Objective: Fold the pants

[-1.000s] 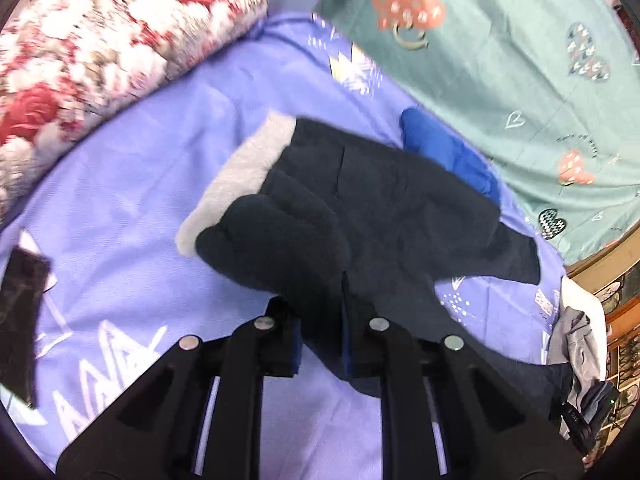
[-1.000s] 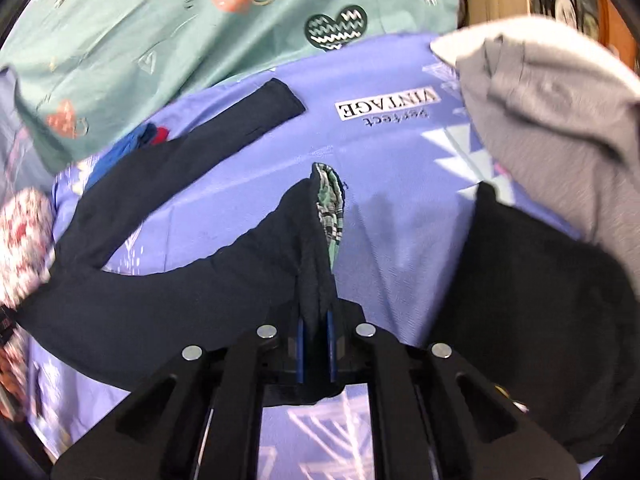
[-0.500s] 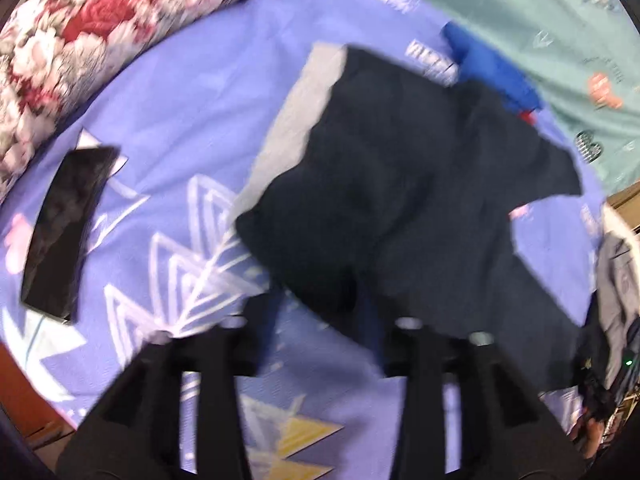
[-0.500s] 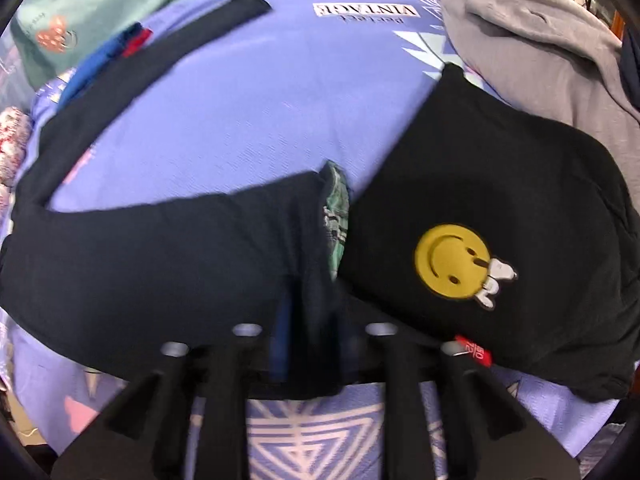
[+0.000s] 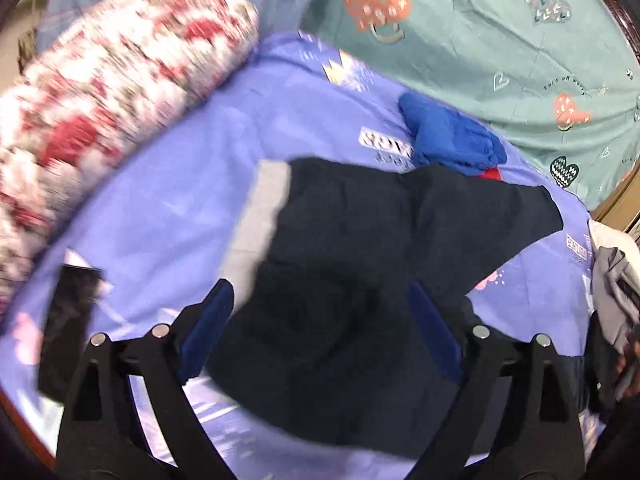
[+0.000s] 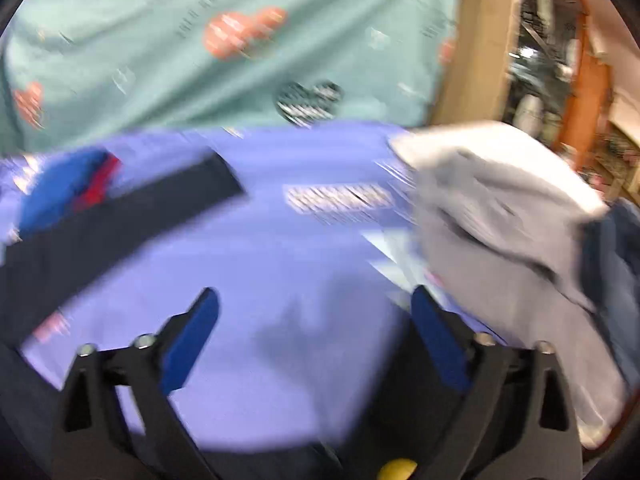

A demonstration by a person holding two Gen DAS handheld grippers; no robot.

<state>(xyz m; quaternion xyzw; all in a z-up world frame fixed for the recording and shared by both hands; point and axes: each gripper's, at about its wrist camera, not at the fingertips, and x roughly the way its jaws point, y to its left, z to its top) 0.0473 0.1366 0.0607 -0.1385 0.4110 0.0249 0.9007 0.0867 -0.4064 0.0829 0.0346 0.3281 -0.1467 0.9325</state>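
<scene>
Pants point(image 5: 360, 264), dark navy, lie flat on the purple bedsheet point(image 5: 180, 184), waistband w/ pale lining toward the floral pillow point(image 5: 100, 92), one leg running out to the far right past a blue garment point(image 5: 448, 136). Left hand-held gripper point(image 5: 320, 332) hovers right over the near hip/seat area, jaws just been opening and now wide, cloth below them but not pinched. Right hand-held gripper point(image 6: 312, 340) also just been opening, wide, nothing btwn the pads, only bare sheet. From the right view the far leg point(image 6: 120, 216) stretches diagonally up-left to its cuff; gray garment point(image 6: 500, 216) sits to the right. Long axis runs left-right across the bed, approx. Left hand is nearer the waist, right nearer the cuffs. Next fold prob. needs a fresh grasp by each.
</scene>
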